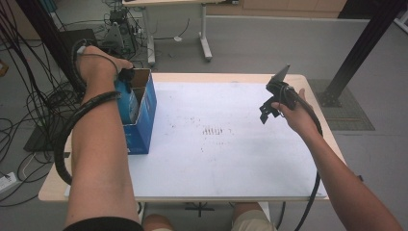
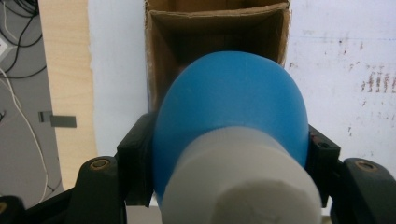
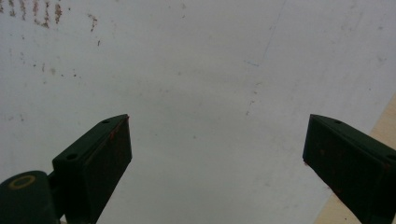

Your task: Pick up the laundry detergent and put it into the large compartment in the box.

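A blue bottle [image 2: 233, 107] with a white cap [image 2: 240, 182] sits between the jaws of my left gripper [image 2: 229, 149], which is shut on it. The bottle points at the open top of a blue cardboard box [image 2: 215, 28], whose brown inside shows just ahead. From above, my left gripper [image 1: 126, 77] holds the blue bottle [image 1: 127, 101] over that box [image 1: 144, 120] at the table's left side. My right gripper [image 1: 267, 111] hovers over the white table sheet at the right. Its jaws stand wide apart, open, with nothing between them [image 3: 217, 154].
The white sheet [image 1: 216, 144] covers the table and has dark smudges near its middle. The wooden table edge [image 3: 383, 126] lies close to my right gripper. Cables and a black stand crowd the floor at the left, and another table's legs stand behind.
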{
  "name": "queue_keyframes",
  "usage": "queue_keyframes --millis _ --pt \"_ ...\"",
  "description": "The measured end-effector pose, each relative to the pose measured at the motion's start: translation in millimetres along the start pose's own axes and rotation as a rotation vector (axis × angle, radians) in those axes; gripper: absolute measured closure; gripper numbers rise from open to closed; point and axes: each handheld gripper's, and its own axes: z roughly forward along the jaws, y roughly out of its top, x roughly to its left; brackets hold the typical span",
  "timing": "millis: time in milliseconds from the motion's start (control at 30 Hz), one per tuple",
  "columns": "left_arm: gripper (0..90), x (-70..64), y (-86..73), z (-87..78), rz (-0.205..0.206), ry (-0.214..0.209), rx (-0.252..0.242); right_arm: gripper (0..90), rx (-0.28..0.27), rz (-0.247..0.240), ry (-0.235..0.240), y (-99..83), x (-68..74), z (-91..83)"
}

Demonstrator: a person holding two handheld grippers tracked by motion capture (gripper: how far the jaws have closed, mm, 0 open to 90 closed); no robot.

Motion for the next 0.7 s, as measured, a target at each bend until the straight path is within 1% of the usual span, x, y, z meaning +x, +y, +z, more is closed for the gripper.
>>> queue_keyframes --millis 233,433,600,700 --pt "36.8 -2.7 -1.2 21.1 0.007 0.012 0.004 8.0 0.006 -0.002 0.000 -0.5 0.4 5.8" --pt "36.8 -2.7 0.5 42.4 0.014 0.015 0.029 8.0 0.013 -0.002 -0.002 1.4 1.1 8.4" --pt "36.8 -3.4 -1.3 54.1 0.020 0.020 0.020 8.0 0.018 0.001 -0.006 3.2 3.4 9.8" --pt "36.8 -4.0 -1.7 58.4 0.023 0.022 0.015 8.0 0.021 -0.003 -0.008 4.4 4.6 11.1"
